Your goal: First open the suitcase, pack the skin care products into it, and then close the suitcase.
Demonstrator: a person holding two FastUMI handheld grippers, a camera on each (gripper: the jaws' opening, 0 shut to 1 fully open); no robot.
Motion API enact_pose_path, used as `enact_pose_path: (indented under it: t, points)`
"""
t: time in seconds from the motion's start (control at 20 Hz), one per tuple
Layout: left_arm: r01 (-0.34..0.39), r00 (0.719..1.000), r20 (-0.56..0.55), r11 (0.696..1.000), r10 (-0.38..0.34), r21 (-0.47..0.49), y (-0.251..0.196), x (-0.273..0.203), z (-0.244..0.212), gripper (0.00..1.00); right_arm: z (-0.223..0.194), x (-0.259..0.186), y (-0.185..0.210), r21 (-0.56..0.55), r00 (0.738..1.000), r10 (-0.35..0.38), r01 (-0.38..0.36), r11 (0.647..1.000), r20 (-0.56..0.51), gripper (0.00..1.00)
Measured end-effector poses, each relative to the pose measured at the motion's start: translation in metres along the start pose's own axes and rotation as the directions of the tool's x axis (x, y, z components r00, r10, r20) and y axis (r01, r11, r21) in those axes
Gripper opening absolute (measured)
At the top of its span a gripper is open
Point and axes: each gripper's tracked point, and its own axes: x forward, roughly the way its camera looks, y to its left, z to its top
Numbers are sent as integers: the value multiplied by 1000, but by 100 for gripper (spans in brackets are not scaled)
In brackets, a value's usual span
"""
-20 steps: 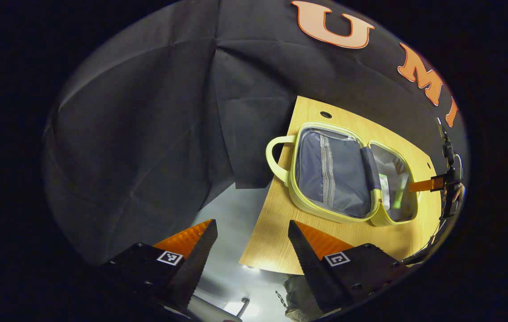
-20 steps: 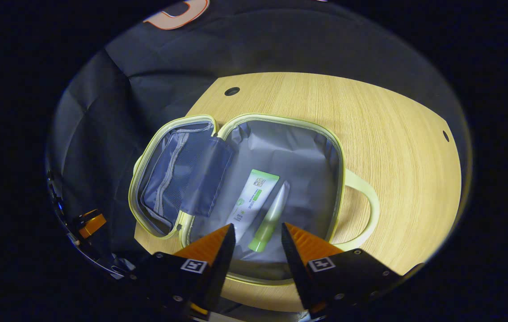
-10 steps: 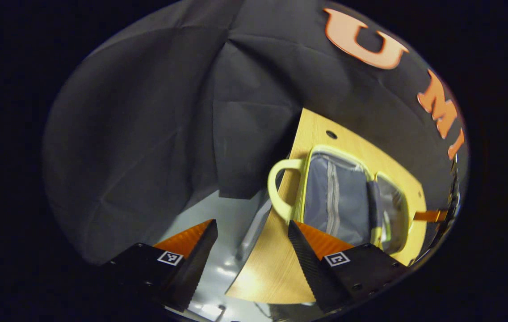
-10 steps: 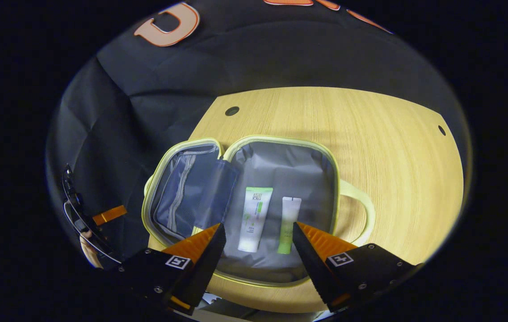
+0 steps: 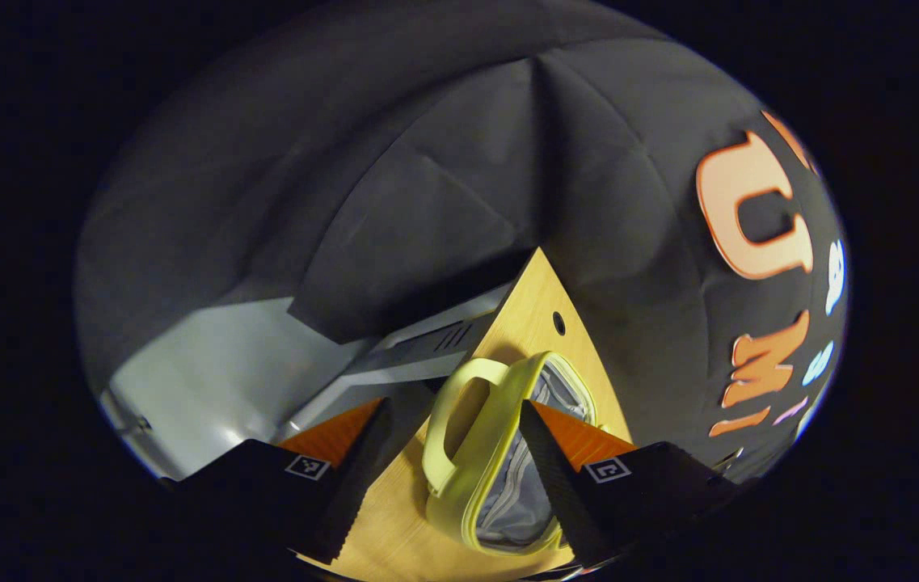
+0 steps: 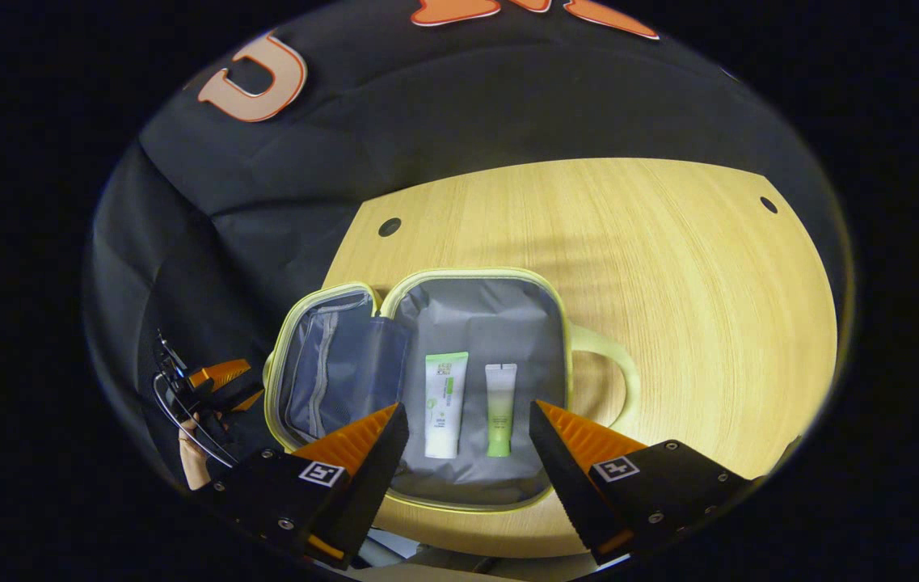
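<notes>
Your yellow-green suitcase (image 6: 427, 388) lies open, lower centre of the right gripper view, two tubes (image 6: 444, 394) side by side inside.

The left gripper (image 5: 451, 453) has two pointed fingers with zigzag ridges on the inner sides. Each finger sits on a black block with small screws and a little black-and-white square marker. The right gripper (image 6: 467, 453) looks the same. Farther off, the left gripper (image 6: 217, 380) has thin cables looping beside it.
</notes>
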Motion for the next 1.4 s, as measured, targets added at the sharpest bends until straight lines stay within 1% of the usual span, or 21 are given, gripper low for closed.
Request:
enact_pose_path:
  t: [0.15,0.2,0.25,0.3,0.35,0.4,0.45,0.5,0.55,0.6,0.65,0.7,0.8,0.9,1.1,1.2,1.4]
  points:
    - [49,998,-28,997,-51,-54,0,14,-6,98,0,-1,-12,30,1000,-24,24,999,1,96]
    - [61,997,-35,996,-63,-62,-2,21,-10,98,0,-2,-15,37,1000,-29,29,999,-1,96]
    - [65,997,-39,996,-67,-63,-1,25,-10,95,-1,-2,-19,43,999,-35,35,998,-3,96]
    - [69,996,-47,996,-72,-60,-1,27,-11,95,-1,-2,-21,48,999,-38,39,998,-6,96]
    - [73,995,-58,996,-76,-59,-4,31,-14,89,0,-2,-22,53,999,-41,42,998,-7,96]
    - [70,995,-72,996,-74,-54,-4,34,-16,80,0,-2,-23,56,999,-42,43,998,-8,96]
    - [67,994,-88,997,-70,-46,-4,37,-22,77,0,-2,-24,58,999,-42,43,997,-6,96]
    - [73,992,-104,997,-77,-41,-7,41,-26,77,1,-1,-25,58,999,-42,42,997,-6,96]
    - [65,992,-109,997,-69,-32,-8,42,-27,77,0,-1,-25,58,999,-43,43,997,-4,96]
    - [-26,995,-94,1000,25,-15,8,43,-25,76,2,-1,-26,58,999,-43,43,997,-4,96]
    - [-65,993,-102,998,64,-2,14,49,-27,46,2,-1,-26,60,999,-40,40,997,-4,96]
    - [-71,992,-104,997,70,1,13,39,-25,17,2,-1,-27,63,999,-35,36,997,-5,96]
    - [-73,991,-109,997,75,20,9,42,-25,17,3,-1,-28,61,999,-34,34,998,-4,96]
    - [-93,990,-103,994,99,59,1,38,-25,17,5,1,-31,58,999,-40,40,998,-2,96]
    - [-147,984,-72,972,163,186,-18,19,-23,17,12,-1,-29,64,1000,-18,17,998,19,96]
    - [-155,984,-48,957,172,246,-37,3,-17,16,16,-5,-31,67,1000,-8,6,998,30,96]
    - [-154,987,6,924,162,349,-96,-23,-7,14,27,-14,-41,59,998,9,-12,998,61,96]
